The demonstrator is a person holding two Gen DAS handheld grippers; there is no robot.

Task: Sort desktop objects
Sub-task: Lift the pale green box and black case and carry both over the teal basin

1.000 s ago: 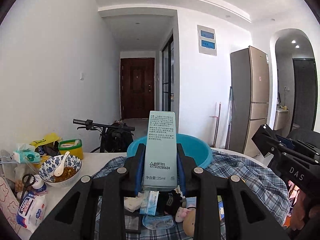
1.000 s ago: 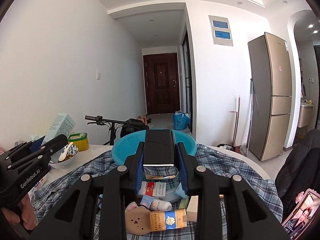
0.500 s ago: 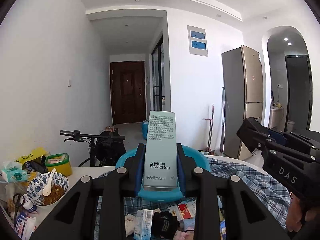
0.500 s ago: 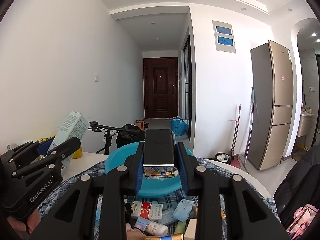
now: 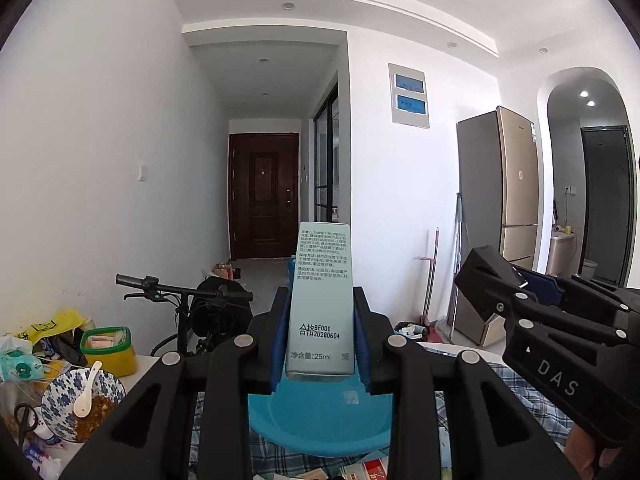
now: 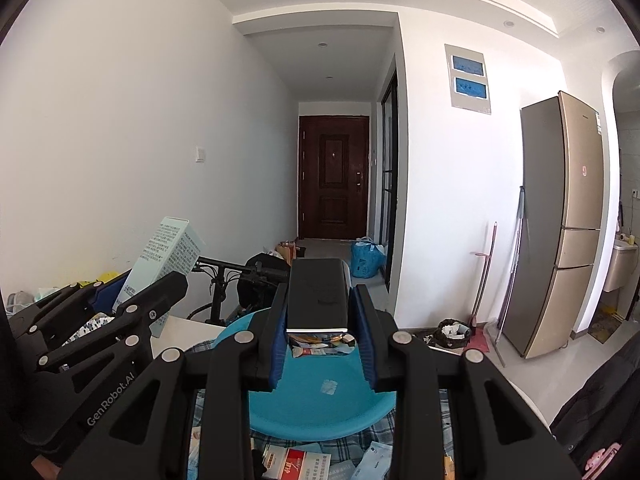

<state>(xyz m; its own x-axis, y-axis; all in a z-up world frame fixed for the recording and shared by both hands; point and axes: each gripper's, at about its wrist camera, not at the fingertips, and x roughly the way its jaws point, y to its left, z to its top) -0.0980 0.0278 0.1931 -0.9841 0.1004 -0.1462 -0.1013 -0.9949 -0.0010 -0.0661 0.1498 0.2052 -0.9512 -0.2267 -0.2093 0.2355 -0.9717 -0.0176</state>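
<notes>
Above the near rim of the blue plastic basin (image 5: 320, 420), both tongs are closed on cargo. The left gripper (image 5: 321, 344) clamps a pale green carton (image 5: 322, 300) near its lower end, pads pressed on the two narrow sides; the carton stands upright and projects well beyond the fingertips, its printed face toward the camera. The right gripper (image 6: 319, 332) clamps a black box (image 6: 318, 300) the same way, with a silver edge at the near end; what hangs beneath it cannot be made out. Both boxes hang over the basin, apart from it, which rests on a blue checked cloth (image 6: 446, 404) strewn with small packets. Judged by appearance, the carton is thin card: light, easily dented, so a grip across the narrow sides, low down, suits it. The black box looks stiffer and smooth, perhaps slippery. A patterned bowl with spoon (image 5: 82, 406) sits far left.
</notes>
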